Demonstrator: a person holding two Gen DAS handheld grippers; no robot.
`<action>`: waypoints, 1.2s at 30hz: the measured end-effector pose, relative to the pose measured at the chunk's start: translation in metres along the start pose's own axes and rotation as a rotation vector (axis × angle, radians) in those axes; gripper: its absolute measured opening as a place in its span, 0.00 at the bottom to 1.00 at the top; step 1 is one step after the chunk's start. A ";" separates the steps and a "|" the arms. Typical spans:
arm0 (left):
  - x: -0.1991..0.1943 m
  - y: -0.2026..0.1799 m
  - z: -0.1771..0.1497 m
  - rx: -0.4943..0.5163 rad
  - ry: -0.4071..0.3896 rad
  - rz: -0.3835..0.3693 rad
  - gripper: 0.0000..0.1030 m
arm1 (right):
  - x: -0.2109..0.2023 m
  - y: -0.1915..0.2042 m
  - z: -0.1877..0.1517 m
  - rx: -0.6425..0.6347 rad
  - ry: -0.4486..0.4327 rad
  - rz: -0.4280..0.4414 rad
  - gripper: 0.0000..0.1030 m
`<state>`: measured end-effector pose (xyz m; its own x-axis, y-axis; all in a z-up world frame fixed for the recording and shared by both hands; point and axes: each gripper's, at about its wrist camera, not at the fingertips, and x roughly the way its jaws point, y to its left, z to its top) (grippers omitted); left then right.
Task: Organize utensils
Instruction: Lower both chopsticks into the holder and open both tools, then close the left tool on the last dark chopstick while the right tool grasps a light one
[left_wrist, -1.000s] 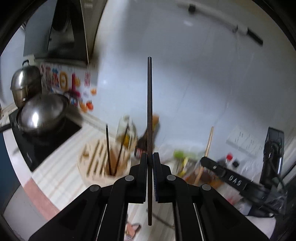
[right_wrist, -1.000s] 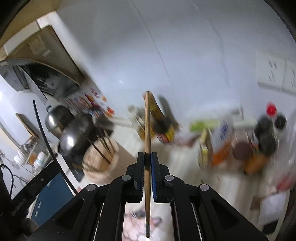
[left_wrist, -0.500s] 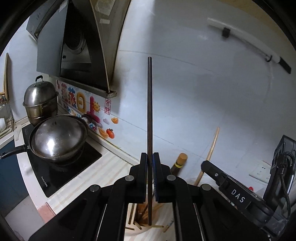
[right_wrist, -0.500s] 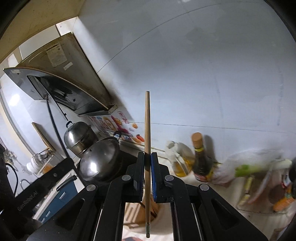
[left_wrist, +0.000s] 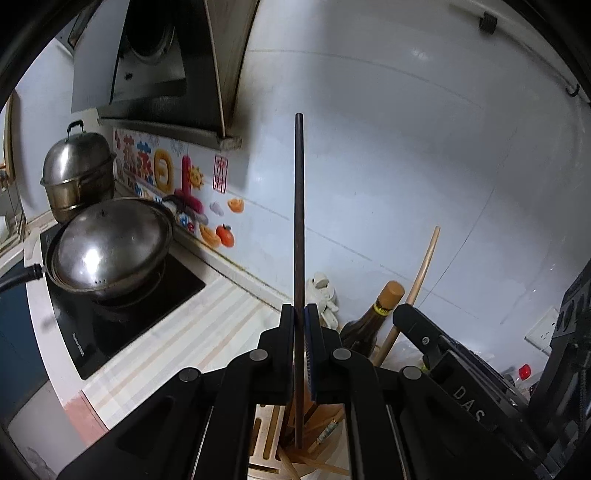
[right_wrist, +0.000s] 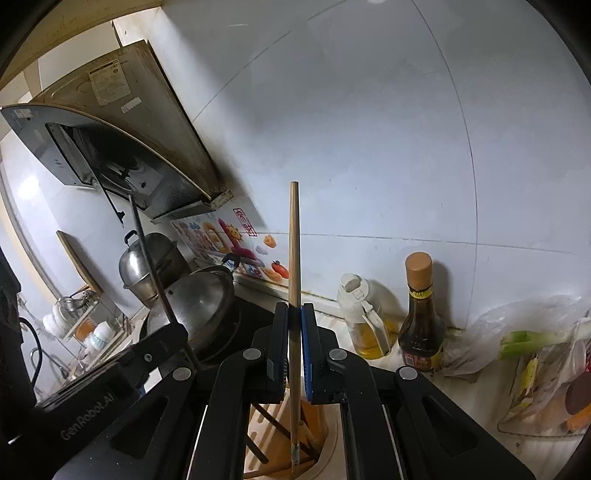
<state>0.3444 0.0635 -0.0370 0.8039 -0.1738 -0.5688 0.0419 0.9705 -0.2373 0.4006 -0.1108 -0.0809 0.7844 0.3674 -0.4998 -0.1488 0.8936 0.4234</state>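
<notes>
My left gripper (left_wrist: 299, 314) is shut on a dark chopstick (left_wrist: 299, 206) held upright, its lower tip inside the round wooden utensil holder (left_wrist: 266, 432) just below. My right gripper (right_wrist: 294, 312) is shut on a light bamboo chopstick (right_wrist: 294, 240), also upright, its lower end down in the same holder (right_wrist: 328, 439). Several chopsticks stand in the holder. The right gripper and its bamboo chopstick (left_wrist: 424, 266) show at the right of the left wrist view; the left gripper's dark chopstick (right_wrist: 151, 258) shows at the left of the right wrist view.
A lidded wok (left_wrist: 110, 247) and a steel steamer pot (left_wrist: 77, 173) sit on the black cooktop (left_wrist: 122, 325) at left, under a range hood (left_wrist: 147, 62). An oil jug (right_wrist: 364, 317), a sauce bottle (right_wrist: 419, 314) and a bag of vegetables (right_wrist: 535, 354) stand along the tiled wall.
Both grippers tilted upward and came over the holder, which went from ahead on the counter to directly beneath them. Both chopstick tips now reach into it.
</notes>
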 end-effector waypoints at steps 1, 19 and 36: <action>0.002 0.001 -0.001 -0.003 0.009 -0.001 0.03 | 0.002 -0.001 -0.001 0.000 0.004 -0.001 0.07; -0.001 0.010 -0.027 -0.045 0.152 -0.070 0.12 | -0.010 -0.007 -0.019 -0.054 0.157 0.068 0.25; -0.052 0.002 -0.098 -0.052 0.172 0.108 1.00 | -0.122 -0.111 -0.063 0.100 0.208 -0.181 0.79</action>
<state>0.2448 0.0578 -0.0855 0.6885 -0.0991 -0.7184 -0.0737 0.9759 -0.2052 0.2831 -0.2392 -0.1147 0.6506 0.2584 -0.7141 0.0509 0.9234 0.3805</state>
